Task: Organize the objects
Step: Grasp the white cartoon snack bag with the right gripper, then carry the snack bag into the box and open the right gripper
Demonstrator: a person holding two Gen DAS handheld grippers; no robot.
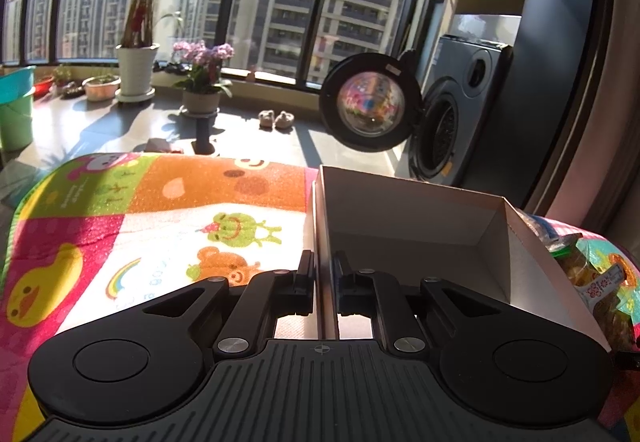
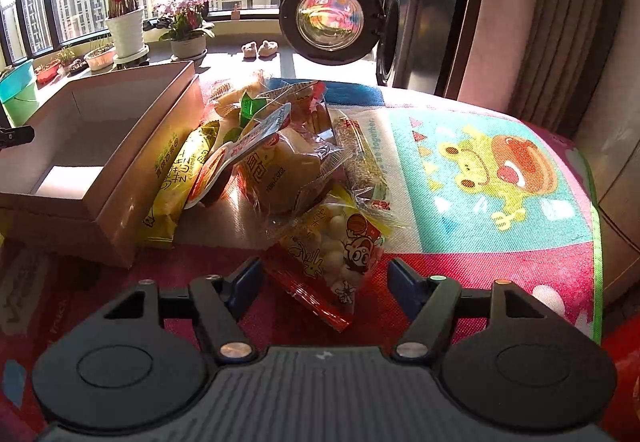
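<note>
1. Writing: the mat (image 2: 500, 169) carries a frog cartoon panel with a strip reading "...are together" along its left border; other print on the mat is too blurred to read. The yellow snack packet (image 2: 172, 189) bears a column of Chinese characters I cannot make out. The bread packet (image 2: 280, 169) shows large white characters on a red and blue label. The packet of white balls (image 2: 336, 254) has a cartoon figure with a basketball.
2. Box (image 2: 120, 145): open cardboard, white inside, nothing seen in it, sitting towards the mat's left edge in the right wrist view. The snack pile lies just beside its right wall; the yellow packet leans against that wall.
3. Left gripper (image 1: 323, 274): level, pointing along the box (image 1: 400, 217), its jaws clamped on the box's left wall.
4. Right gripper (image 2: 325, 278): low over the mat, tilted down, jaws spread wide; the ball packet's near end lies between the fingers, ungripped.
5. Background: a washing machine (image 2: 404, 13), door open, stands past the mat's far edge.
</note>
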